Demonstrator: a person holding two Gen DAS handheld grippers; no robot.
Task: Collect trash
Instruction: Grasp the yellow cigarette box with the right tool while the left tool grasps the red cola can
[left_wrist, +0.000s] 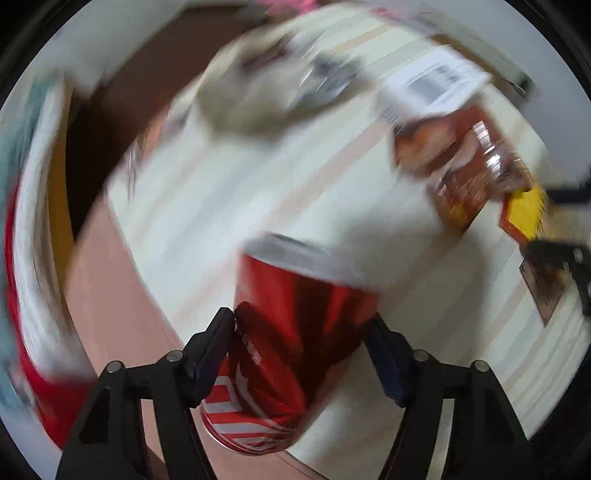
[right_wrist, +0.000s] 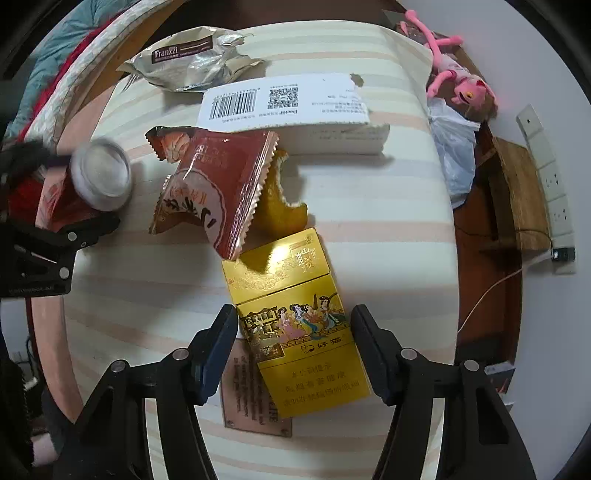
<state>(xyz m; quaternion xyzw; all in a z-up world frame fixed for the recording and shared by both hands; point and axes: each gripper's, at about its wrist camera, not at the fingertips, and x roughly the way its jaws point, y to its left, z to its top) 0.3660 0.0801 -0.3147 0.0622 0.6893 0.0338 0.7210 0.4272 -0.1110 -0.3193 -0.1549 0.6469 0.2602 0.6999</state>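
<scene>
My left gripper (left_wrist: 301, 326) is shut on a red drink can (left_wrist: 291, 332), tilted, at the left edge of the striped table (left_wrist: 207, 192); the view is motion-blurred. The can (right_wrist: 99, 173) and left gripper (right_wrist: 55, 206) also show at the left of the right wrist view. My right gripper (right_wrist: 293, 321) is open, its fingers on either side of a yellow cigarette pack (right_wrist: 295, 321) lying flat on the table (right_wrist: 388, 221). A red snack wrapper (right_wrist: 214, 188) lies over an orange peel (right_wrist: 280, 206).
A white barcoded box (right_wrist: 288, 107) and a silver Franzzi wrapper (right_wrist: 192, 59) lie farther back. A plastic bag (right_wrist: 456, 151) and pink plush toy (right_wrist: 458, 81) sit off the table's right edge near a wooden stand (right_wrist: 517, 199). Bedding (left_wrist: 22, 206) is left.
</scene>
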